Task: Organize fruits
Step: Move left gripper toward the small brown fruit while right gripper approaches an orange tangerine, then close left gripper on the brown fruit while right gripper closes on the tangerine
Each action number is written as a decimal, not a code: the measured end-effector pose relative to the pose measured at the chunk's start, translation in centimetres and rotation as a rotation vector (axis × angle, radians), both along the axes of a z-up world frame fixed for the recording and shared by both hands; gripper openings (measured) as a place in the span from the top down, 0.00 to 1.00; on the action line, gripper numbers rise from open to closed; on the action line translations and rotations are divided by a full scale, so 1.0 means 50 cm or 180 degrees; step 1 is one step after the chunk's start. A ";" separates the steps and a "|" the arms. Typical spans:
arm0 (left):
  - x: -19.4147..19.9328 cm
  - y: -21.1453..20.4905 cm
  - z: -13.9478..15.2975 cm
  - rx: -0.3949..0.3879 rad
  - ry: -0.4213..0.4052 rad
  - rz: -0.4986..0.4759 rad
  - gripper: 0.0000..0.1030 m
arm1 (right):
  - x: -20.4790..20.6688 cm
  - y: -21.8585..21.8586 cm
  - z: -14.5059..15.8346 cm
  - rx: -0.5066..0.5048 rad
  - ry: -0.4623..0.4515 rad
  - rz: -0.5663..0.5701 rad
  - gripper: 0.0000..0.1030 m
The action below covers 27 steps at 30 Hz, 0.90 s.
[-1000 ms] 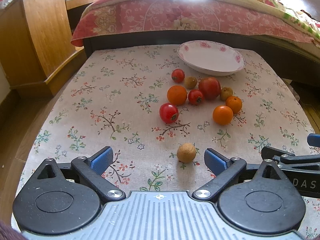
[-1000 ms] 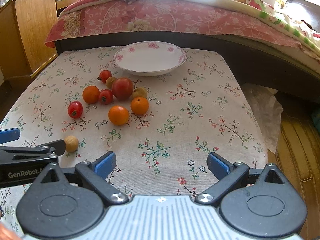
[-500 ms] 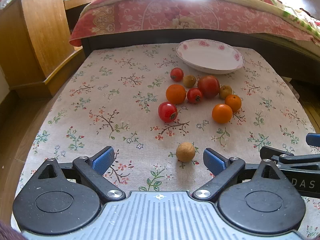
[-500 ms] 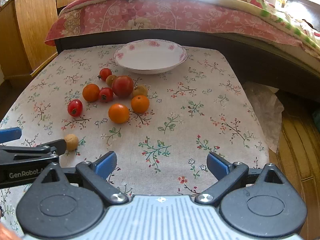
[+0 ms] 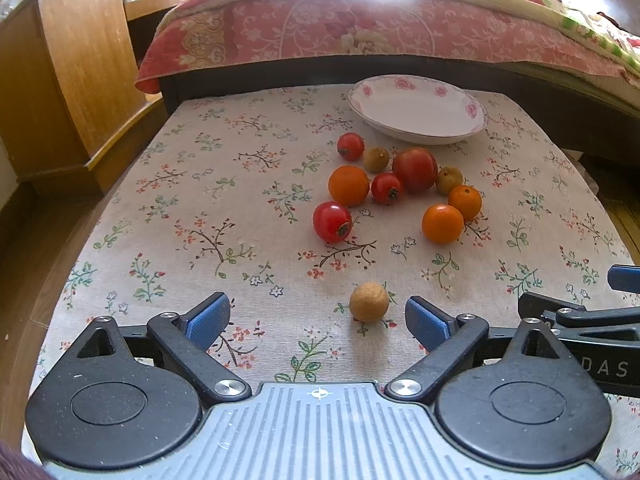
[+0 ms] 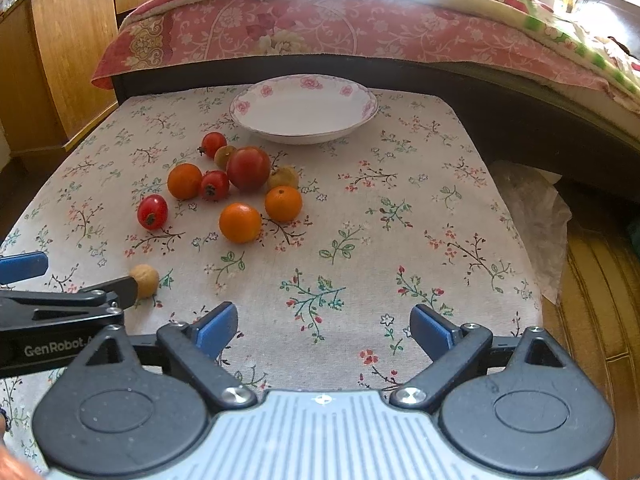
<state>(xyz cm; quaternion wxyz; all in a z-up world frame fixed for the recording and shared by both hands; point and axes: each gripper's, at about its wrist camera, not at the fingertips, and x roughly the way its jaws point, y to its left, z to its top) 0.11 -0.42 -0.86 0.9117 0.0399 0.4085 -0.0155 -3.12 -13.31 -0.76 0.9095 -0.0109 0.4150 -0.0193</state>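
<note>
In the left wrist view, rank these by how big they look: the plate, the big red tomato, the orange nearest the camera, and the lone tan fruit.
1. plate
2. big red tomato
3. nearest orange
4. lone tan fruit

The tomato and the orange look close in size. The tan fruit lies nearest the camera, which enlarges it, yet it looks smallest.

Side by side, both angled down and forward: left gripper [image 5: 316, 316], jaws spread wide with blue pads [image 5: 208, 318] apart and nothing pressed between them; right gripper [image 6: 324, 326], jaws closing from near full width, likewise with nothing between its blue pads [image 6: 430, 328]. Seen at the edge of each other's view, the black linkage of the right one at the left camera's right margin, the left one's finger reaching in at the right camera's left margin.
</note>
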 end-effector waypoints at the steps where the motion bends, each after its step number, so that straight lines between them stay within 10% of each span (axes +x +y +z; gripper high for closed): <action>1: 0.000 0.000 0.000 0.0002 -0.0001 -0.0004 0.06 | 0.000 0.000 -0.001 0.0000 0.0003 0.0001 0.07; 20: 0.020 -0.006 -0.028 -0.0040 -0.0022 -0.0167 0.08 | 0.016 -0.004 -0.016 0.0082 0.0118 0.0082 0.12; 27: 0.032 -0.024 -0.046 0.0025 0.0048 -0.0254 0.23 | 0.026 -0.006 -0.017 0.0092 0.0122 0.0134 0.12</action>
